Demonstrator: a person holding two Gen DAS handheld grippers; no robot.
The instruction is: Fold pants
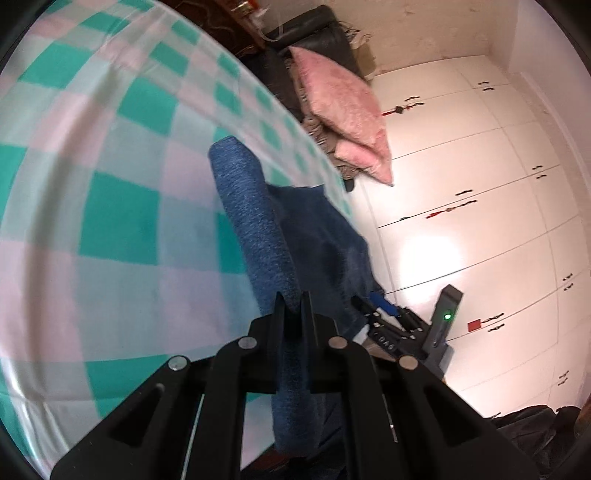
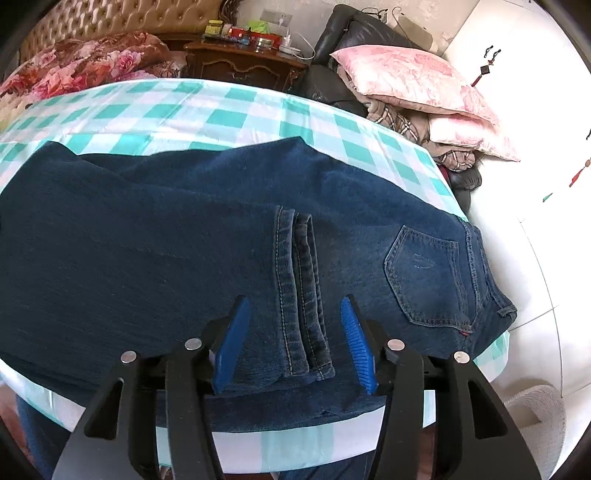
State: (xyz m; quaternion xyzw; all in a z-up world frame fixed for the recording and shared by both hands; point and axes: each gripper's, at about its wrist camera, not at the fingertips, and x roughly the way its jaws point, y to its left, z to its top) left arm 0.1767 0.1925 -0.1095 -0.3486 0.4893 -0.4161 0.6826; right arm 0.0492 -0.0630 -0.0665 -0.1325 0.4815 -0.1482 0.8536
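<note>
jeans [image 2: 184, 240] on bed [image 2: 184, 107], l hand-held gripper [image 1: 293, 310] pinching fold

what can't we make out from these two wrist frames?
- Left wrist view: which part of the jeans the left gripper pinches; motion blur and its own fingers hide it.
- Right wrist view: the hem ends lie between the right gripper pads, apart from them; the jeans' left end is cut by the frame.

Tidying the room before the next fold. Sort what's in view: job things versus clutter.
Job: jeans, checked bed sheet, left gripper, right gripper.
Lying about: pink pillows, floral quilt, wooden nightstand, black armchair.
</note>
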